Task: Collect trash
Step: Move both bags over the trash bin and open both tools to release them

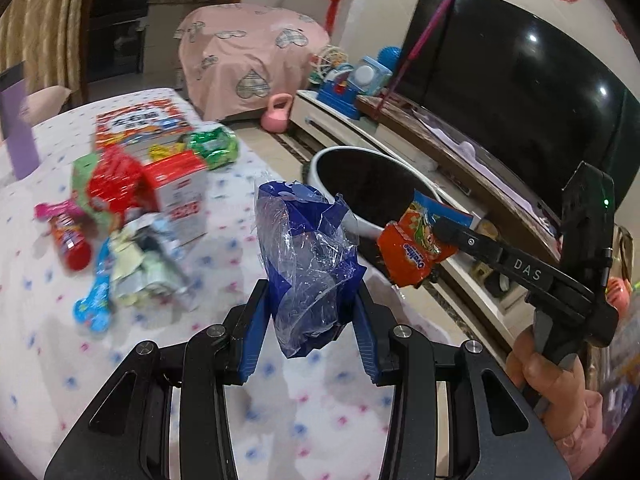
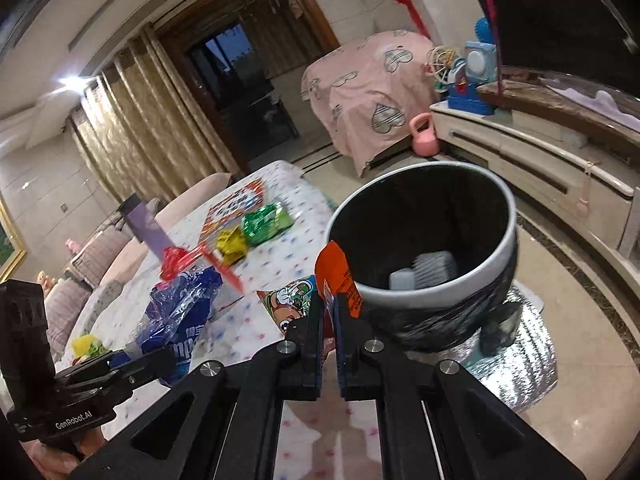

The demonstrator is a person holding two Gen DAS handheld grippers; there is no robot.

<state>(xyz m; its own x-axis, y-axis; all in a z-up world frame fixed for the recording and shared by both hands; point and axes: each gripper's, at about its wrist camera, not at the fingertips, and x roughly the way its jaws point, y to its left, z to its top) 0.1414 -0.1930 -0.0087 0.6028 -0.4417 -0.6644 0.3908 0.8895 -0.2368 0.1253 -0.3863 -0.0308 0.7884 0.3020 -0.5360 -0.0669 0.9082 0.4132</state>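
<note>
L gripper (image 1: 312, 312): clamped on blue plastic bag (image 1: 308, 256), near bin (image 2: 424, 240) rim. R gripper (image 2: 329, 312): clamped on orange wrapper (image 2: 336, 276), just beside bin rim. Other wrappers (image 1: 120, 216) on table (image 1: 200, 360), left of bin.

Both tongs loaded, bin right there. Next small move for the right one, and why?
Probably carry the right tongs a little further forward over the bin's rim, then open. They are shut on the orange snack wrapper, which sits just short of the open bin mouth, near its rim. The left tongs hold the blue plastic bag and can follow.
</note>
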